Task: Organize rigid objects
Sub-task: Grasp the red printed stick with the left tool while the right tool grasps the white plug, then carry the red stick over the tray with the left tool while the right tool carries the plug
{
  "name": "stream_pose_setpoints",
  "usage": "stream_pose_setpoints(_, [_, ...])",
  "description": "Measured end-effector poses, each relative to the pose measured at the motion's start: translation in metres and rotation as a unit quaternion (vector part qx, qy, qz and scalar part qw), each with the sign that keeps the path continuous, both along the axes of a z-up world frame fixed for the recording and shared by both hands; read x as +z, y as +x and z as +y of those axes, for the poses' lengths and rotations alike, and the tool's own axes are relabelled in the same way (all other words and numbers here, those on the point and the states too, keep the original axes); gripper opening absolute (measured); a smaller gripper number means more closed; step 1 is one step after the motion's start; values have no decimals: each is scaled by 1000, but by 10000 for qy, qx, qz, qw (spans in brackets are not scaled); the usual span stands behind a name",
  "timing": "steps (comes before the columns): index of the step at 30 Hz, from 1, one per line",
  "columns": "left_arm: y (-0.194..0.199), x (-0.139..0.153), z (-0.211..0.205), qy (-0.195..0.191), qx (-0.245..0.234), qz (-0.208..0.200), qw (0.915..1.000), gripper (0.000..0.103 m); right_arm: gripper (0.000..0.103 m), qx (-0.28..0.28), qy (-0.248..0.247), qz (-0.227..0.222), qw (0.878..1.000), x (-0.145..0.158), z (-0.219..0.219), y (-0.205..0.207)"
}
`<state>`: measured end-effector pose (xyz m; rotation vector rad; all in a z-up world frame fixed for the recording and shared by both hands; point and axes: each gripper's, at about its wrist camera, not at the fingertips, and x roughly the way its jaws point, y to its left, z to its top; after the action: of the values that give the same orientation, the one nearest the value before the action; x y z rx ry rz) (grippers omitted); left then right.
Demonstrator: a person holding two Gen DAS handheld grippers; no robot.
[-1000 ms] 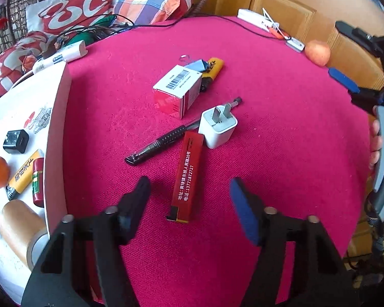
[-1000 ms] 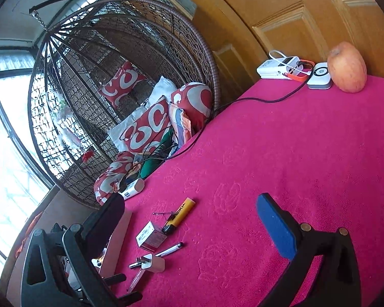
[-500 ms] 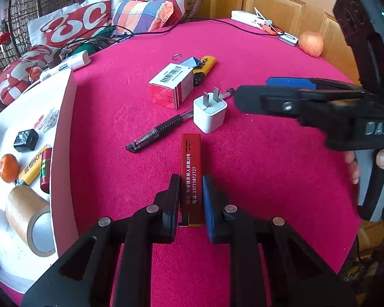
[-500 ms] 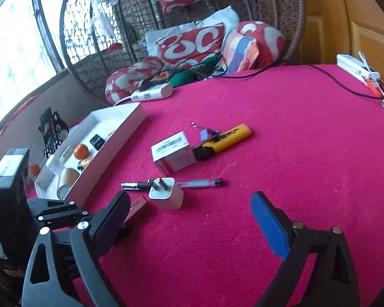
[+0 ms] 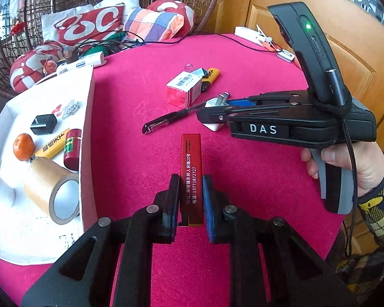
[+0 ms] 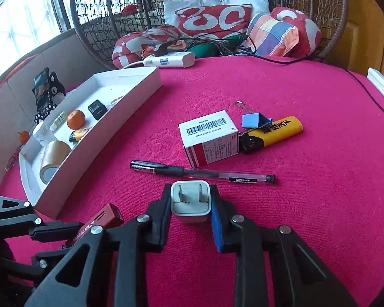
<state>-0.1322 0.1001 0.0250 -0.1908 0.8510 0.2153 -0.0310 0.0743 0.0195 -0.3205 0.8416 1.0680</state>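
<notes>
You are clamping the left claw (image 5: 190,200) on the red lighter (image 5: 191,176) and the right claw (image 6: 190,208) on the white charger (image 6: 190,201), with the pen (image 6: 202,172), box (image 6: 209,136) and yellow lighter (image 6: 274,133) lying outside the part-filled white tray (image 6: 99,138).

The counter (image 6: 320,192) carries everything. A tray (image 6: 130,97) sits at its left side. In the tray lie a tape roll (image 5: 52,192), a small fruit (image 5: 23,146), a little box (image 5: 44,124) and a lighter (image 5: 51,145). To the right of the tray, a pen (image 6: 202,174) lies across the counter. Behind the pen stands a carton (image 6: 210,138), and just right of the carton lie a clip (image 6: 254,120) and another lighter (image 6: 271,134), which touches the carton. Just in front of the pen sits a charger plug (image 6: 190,200), between the fingers of the right claw (image 6: 190,211). Left of the plug lies a flat stick (image 5: 190,174), between the fingers of the left claw (image 5: 190,204). Behind the counter, pillows (image 6: 215,20) rest in a hanging chair (image 6: 327,7).
</notes>
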Motion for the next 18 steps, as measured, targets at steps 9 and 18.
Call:
stream_pose_setpoints(9, [-16,27,-1,63,158,-557,9983,16,26,-60,781,-157,9968,50,-34,-10])
stream_pose_setpoints(18, [-29,37,-2,82,226,-725,9971,16,26,201,1007,-383,9940,71,-32,-34])
